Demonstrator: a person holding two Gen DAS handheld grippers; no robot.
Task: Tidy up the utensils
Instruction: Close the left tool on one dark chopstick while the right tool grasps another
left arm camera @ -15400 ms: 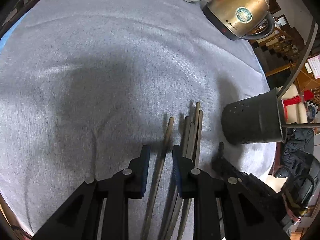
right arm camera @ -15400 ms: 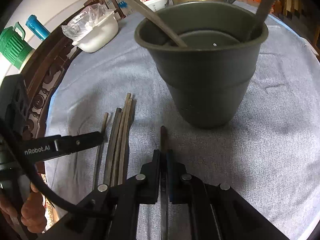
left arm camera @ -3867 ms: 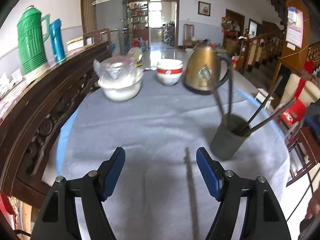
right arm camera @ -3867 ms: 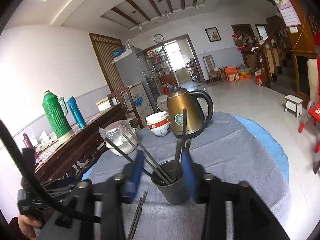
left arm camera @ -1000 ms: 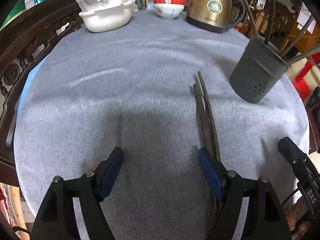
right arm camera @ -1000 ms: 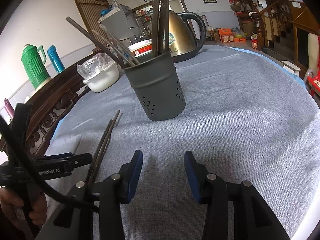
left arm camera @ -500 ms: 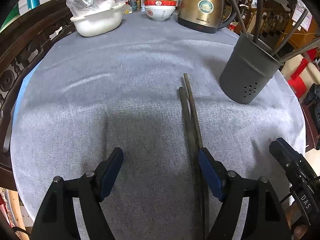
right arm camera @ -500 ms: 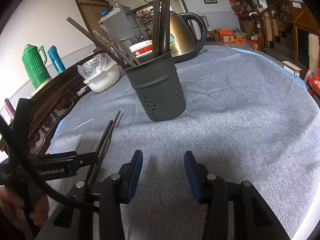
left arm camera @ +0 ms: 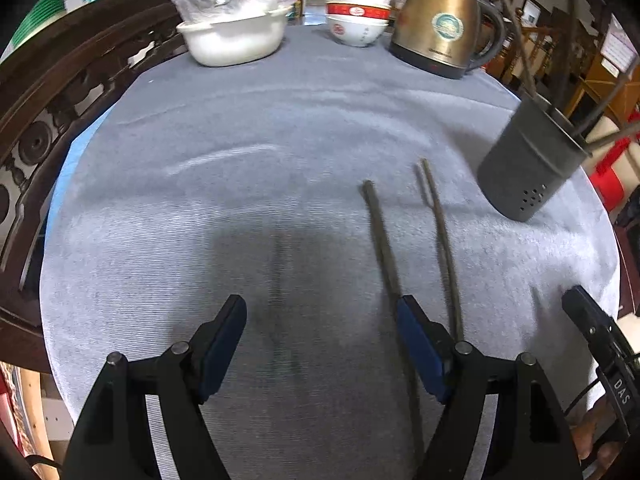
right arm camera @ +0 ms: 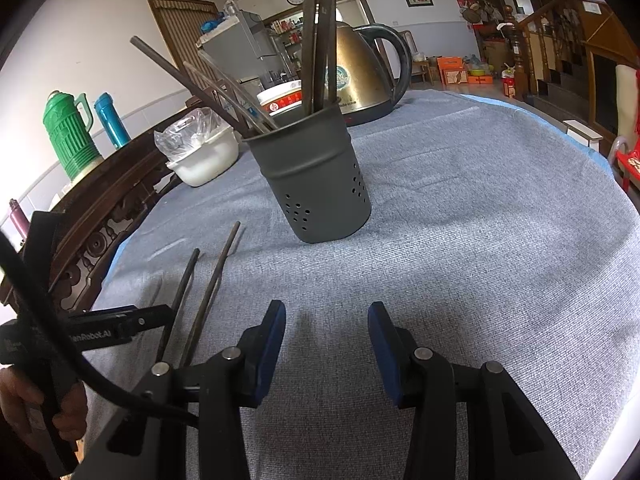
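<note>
Left wrist view looks down on a grey cloth (left arm camera: 240,128) where two chopsticks (left arm camera: 382,240) lie side by side but apart, tips pointing toward twelve o'clock. The left gripper (left arm camera: 320,344) hovers low with its jaws wide apart and nothing between them; the nearer stick runs under its right-hand finger, and the other lies just outside that finger. The holder (left arm camera: 528,168) stands upright at about two o'clock, well apart from the sticks, with several chopsticks already leaning in it.

Right wrist view shows the right gripper (right arm camera: 326,344) with jaws partly open and empty, above bare cloth; the holder is at twelve o'clock, the loose sticks at ten.

Judging by this, most of the sorting is done and the step in hand is picking up the last two sticks. The next move likely calls for shifting the left gripper toward three o'clock so a stick sits between the pads, then closing.

The sticks are thin, dark, straight and flat on soft cloth, so pinching one cleanly looks fiddly.
</note>
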